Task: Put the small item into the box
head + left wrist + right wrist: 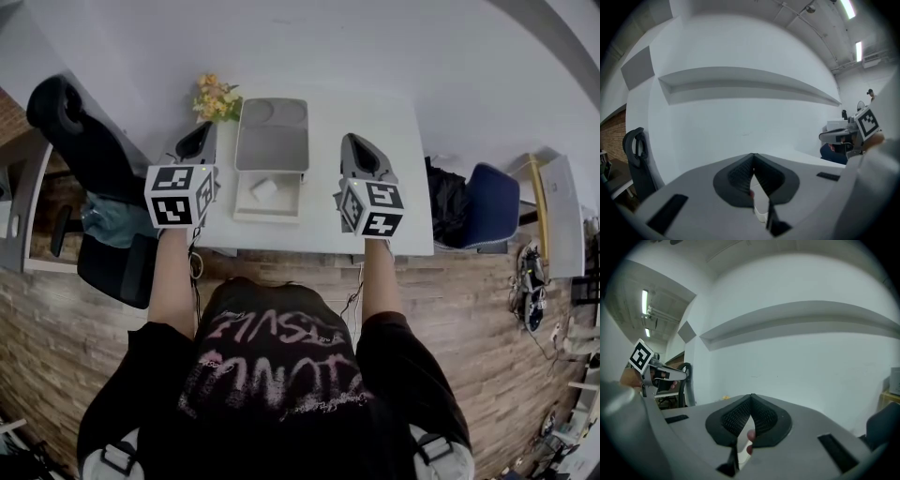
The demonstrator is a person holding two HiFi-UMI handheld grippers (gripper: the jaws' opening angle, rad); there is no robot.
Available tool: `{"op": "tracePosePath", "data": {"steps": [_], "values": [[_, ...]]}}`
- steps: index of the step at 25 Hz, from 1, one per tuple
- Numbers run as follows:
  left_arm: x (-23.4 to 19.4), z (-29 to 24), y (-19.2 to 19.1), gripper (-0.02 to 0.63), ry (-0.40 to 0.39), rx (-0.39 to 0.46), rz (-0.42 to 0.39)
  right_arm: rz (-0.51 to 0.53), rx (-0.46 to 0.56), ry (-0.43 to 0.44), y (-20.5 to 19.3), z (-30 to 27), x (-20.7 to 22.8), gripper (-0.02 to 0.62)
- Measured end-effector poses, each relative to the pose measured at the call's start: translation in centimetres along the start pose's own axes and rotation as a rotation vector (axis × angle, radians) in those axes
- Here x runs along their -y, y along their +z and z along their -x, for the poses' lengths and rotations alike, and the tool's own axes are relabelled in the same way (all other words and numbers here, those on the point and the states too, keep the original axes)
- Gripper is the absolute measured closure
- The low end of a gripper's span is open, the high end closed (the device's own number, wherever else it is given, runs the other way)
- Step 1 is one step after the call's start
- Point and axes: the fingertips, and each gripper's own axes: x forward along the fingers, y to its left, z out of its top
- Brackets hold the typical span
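A white table (405, 211) stands against a pale wall (740, 122), on a floor (487, 323) of wood planks. A box (271, 139) sits at the table's middle with its grey lid tipped back. The small item (264, 188), white and blocky, lies in the box's shallow white base. It is too small to tell what it is. Flowers (216, 97) stand just left of the box at the far edge. A black chair (70, 117) is well to the box's left and a blue chair (494, 204) well to its right, the latter half hidden by a dark bundle (448, 199). The left gripper (199, 137) hovers beside the box on its left, jaws clenched together on nothing (753, 157). The right gripper (357, 146) hovers on the box's right, also clenched and empty (751, 397). Both gripper views look over the box at the wall, with a long ledge (745, 80) and ceiling lights (847, 8). Neither view shows the box or the item. The marker cubes cover the person's hands in the head view, and the grippers' bodies cut off parts of the table on either side of the box.
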Motion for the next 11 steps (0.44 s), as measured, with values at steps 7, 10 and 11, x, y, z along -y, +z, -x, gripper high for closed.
{"op": "tracePosePath", "data": {"steps": [7,10,11], "values": [[-0.01,-0.24,0.19,0.603,-0.002,0.008,0.006,0.005,0.004,-0.002,0.31,-0.32,0.25,0.586],[-0.07,-0.36,0.28,0.603,-0.003,0.018,0.017,0.009,0.004,0.000,0.34,-0.55,0.29,0.586],[-0.09,-0.40,0.30,0.603,-0.003,0.020,0.019,0.010,0.004,0.000,0.34,-0.63,0.31,0.586]]}}
